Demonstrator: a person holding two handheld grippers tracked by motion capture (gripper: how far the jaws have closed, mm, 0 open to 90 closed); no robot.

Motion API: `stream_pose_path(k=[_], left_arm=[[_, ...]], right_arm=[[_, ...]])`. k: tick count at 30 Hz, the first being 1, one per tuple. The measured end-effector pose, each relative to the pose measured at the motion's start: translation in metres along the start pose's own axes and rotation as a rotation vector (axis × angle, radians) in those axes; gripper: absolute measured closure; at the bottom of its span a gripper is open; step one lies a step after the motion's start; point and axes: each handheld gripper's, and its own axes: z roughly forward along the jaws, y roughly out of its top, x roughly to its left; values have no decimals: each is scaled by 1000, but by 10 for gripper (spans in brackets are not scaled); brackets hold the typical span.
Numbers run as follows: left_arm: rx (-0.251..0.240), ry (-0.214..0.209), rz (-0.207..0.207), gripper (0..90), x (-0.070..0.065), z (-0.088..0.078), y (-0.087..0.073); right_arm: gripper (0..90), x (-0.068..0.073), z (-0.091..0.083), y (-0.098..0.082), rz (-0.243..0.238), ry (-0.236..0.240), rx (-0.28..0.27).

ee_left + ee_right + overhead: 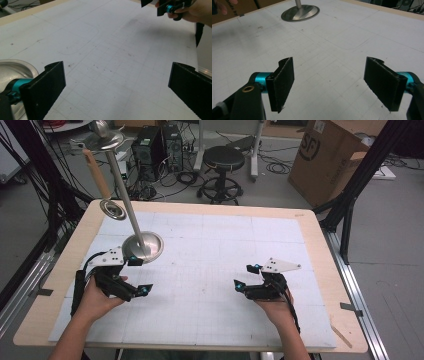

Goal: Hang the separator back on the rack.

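Plainly, the left gripper (134, 276) is the nearer of the two to the work: its jaws stand wide apart with nothing between them, and the round steel base (143, 247) of the metal stand lies just ahead of it and touching or nearly touching its far jaw in the high view. In the left gripper view that base (15, 67) sits beside the left-hand jaw, low at the frame's edge. From the base a slim pole (122, 185) rises, leaning away toward the far left corner of the table (310, 227), with a small ring dish (112, 209) partway up and a cap (106, 137) at the top; so its long axis runs up and away from the gripper.

The right gripper (246, 277) also stands fully open and empty, well apart from the stand, which lies far ahead and to its left (300, 12). My judgement is that the left hand would take the pole.

Beyond the table, a cardboard box (332, 160) bears a round "SF" mark.
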Motion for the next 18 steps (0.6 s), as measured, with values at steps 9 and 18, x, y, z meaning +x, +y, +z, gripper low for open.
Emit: stream_pose_path(k=[9, 18], left_arm=[[24, 22, -10, 17, 3, 9, -12], [51, 19, -30, 17, 5, 16, -20]], right_arm=[[234, -3, -3, -1, 8, -4, -10], [234, -3, -4, -2, 11, -8, -2]])
